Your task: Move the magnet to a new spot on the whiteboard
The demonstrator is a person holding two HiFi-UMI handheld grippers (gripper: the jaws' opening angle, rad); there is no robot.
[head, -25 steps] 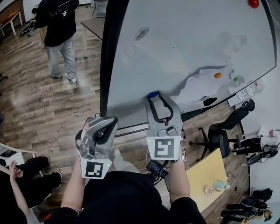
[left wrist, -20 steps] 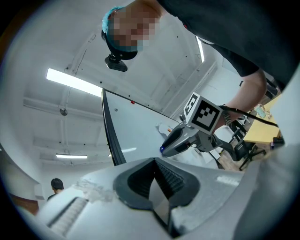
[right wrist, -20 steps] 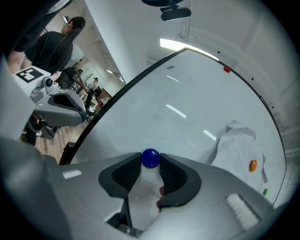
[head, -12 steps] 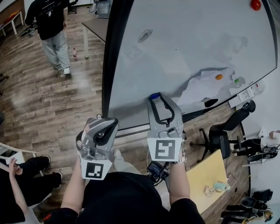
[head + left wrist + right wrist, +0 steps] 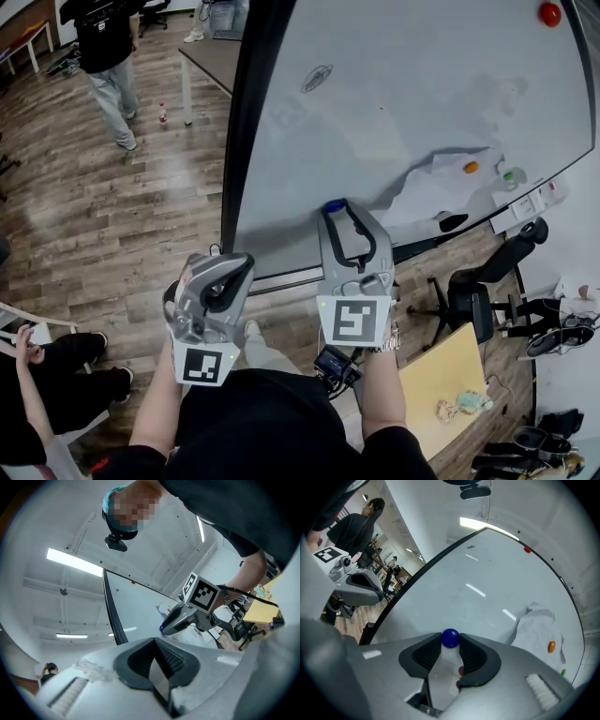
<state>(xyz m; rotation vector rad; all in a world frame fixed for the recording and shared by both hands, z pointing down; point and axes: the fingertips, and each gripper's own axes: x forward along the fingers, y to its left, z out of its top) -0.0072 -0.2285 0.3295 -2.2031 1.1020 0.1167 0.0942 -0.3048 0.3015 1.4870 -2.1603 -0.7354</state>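
The right gripper (image 5: 337,210) has its jaws closed to a narrow gap around the small round blue magnet (image 5: 450,638), pinching it at the very tips so it can be lifted off the large white whiteboard (image 5: 403,112), where it sits near the bottom edge, around 7 o'clock on the board. The left gripper (image 5: 247,261), at 8 o'clock of the right one, has its jaws together on nothing and hangs off the board, apparently out of the way.

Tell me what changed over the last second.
Little: the standing person walked farther off across the floor. The right gripper stays shut on the blue magnet low on the whiteboard, in about the same spot; the left gripper stays shut and idle.
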